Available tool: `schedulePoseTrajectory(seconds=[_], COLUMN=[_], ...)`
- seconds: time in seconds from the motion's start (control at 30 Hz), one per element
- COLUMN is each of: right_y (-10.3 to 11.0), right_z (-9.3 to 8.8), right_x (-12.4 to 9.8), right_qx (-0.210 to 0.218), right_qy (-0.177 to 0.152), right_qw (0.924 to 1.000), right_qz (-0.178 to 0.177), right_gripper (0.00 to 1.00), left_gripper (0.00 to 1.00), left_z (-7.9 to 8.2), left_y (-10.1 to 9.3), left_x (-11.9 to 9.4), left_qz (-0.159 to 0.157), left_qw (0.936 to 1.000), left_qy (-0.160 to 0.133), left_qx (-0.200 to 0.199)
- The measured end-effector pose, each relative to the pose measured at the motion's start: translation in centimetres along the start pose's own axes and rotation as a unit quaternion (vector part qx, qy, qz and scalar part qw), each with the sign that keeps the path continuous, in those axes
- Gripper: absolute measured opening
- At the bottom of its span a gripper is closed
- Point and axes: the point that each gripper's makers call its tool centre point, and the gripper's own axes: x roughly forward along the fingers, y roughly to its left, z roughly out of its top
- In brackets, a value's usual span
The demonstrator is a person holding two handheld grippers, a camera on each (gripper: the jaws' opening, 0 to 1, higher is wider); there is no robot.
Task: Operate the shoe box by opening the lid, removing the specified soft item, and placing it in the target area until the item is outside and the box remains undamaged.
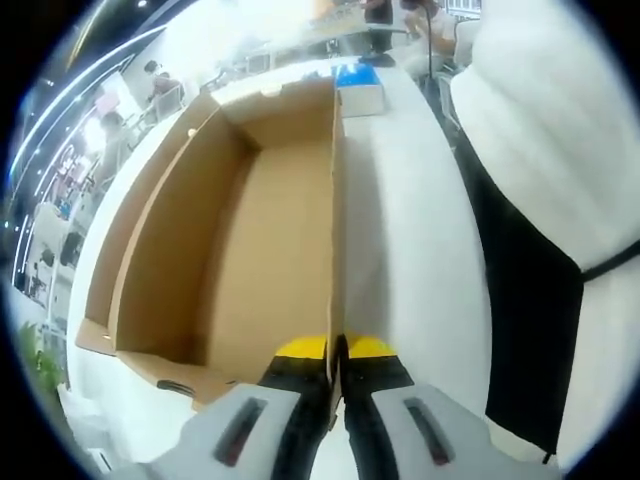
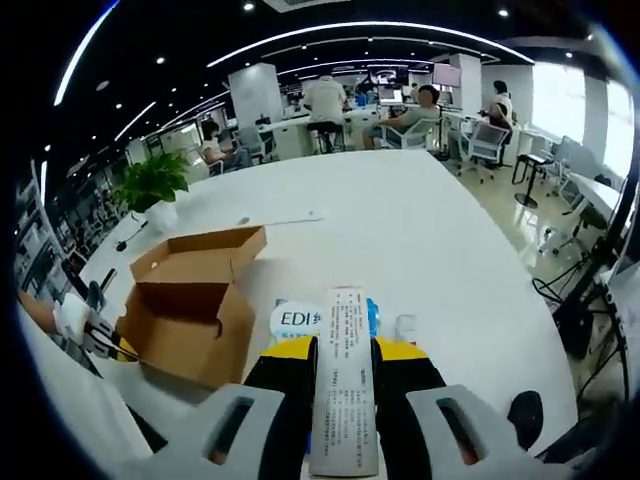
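Left gripper (image 1: 337,352) pinches the shoe box (image 1: 240,240) wall edge; right gripper (image 2: 343,350) clamps the soft packet (image 2: 343,390).

In the right gripper view we can read only the blue letters "EDI" on the white end of a soft packet (image 2: 300,319), which lies on the white table (image 2: 440,250) just in front of the gripper. The long white label strip (image 2: 345,375) between the two jaws carries many lines of small black print, but it is too fine for us to read. In the left gripper view we find no readable text.
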Motion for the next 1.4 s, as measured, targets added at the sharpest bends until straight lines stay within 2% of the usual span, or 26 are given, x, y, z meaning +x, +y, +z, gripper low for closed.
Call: schedulePoseTrajectory(seconds=[0.3,0.4,0.8,1.0,1.13,1.17,1.33,1.4], right_y=[-2.3,-3.2,-4.1,-5.1,-6.1,-6.3,-7.4,-7.7], right_z=[0.7,0.6,-0.8,-1.7,-2.6,-2.6,-3.3,-4.0], right_x=[-1.0,-1.1,-0.5,-0.3,-0.2,-0.3,-0.2,-0.1], right_qx=[0.034,0.024,-0.012,-0.013,-0.058,-0.063,-0.058,-0.06], right_qy=[-0.023,-0.024,0.002,0.012,0.038,0.036,0.037,0.048], right_qw=[0.999,0.9988,0.9987,0.9982,0.9958,0.9953,0.9957,0.9948], right_qz=[-0.019,-0.036,-0.049,-0.058,-0.06,-0.065,-0.063,-0.067], right_gripper=[0.2,0.2,0.2,0.2,0.2,0.2,0.2,0.2], left_gripper=[0.03,0.03,0.03,0.03,0.03,0.03,0.03,0.03], left_z=[0.0,0.0,0.1,0.1,0.1,0.1,0.1,0.1], left_y=[0.0,0.0,0.0,0.0,0.0,0.0,0.0,0.0], left_x=[0.0,0.0,0.0,-0.1,-0.1,-0.1,-0.1,0.0], left_qz=[-0.002,-0.003,-0.003,0.001,0.001,0.001,0.001,0.0], left_qw=[1.0,1.0,1.0,1.0,1.0,1.0,1.0,1.0], left_qy=[0.0,0.001,0.001,0.0,-0.002,-0.002,0.0,0.001], left_qx=[0.001,0.0,-0.001,-0.001,-0.001,-0.001,-0.001,-0.001])
